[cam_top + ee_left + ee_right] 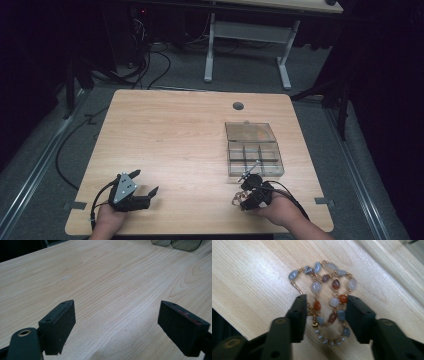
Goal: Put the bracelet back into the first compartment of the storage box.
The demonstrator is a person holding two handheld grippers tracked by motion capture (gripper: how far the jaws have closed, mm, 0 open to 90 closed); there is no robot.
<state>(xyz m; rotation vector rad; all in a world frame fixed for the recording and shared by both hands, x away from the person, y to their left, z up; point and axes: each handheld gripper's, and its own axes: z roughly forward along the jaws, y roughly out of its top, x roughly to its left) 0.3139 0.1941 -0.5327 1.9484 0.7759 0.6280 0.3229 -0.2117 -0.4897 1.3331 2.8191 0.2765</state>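
A string of grey, white and orange beads on gold links [316, 287] lies bunched on the wooden table [175, 135] near its front edge. My right gripper [326, 300] points down over it, open, its two black jaws straddling the middle of the strand, close to the beads on both sides. In the high view the right gripper [252, 195] sits at the front right with the beads [237, 199] just to its left. My left gripper [146, 181] rests at the front left, open, with bare wood between its fingers [60, 322].
A clear plastic compartment box [255, 159] with its lid folded back stands just beyond the right gripper. A round cable hole [238, 105] is at the table's far edge. Another desk frame [247, 32] and floor cables [150, 65] lie behind.
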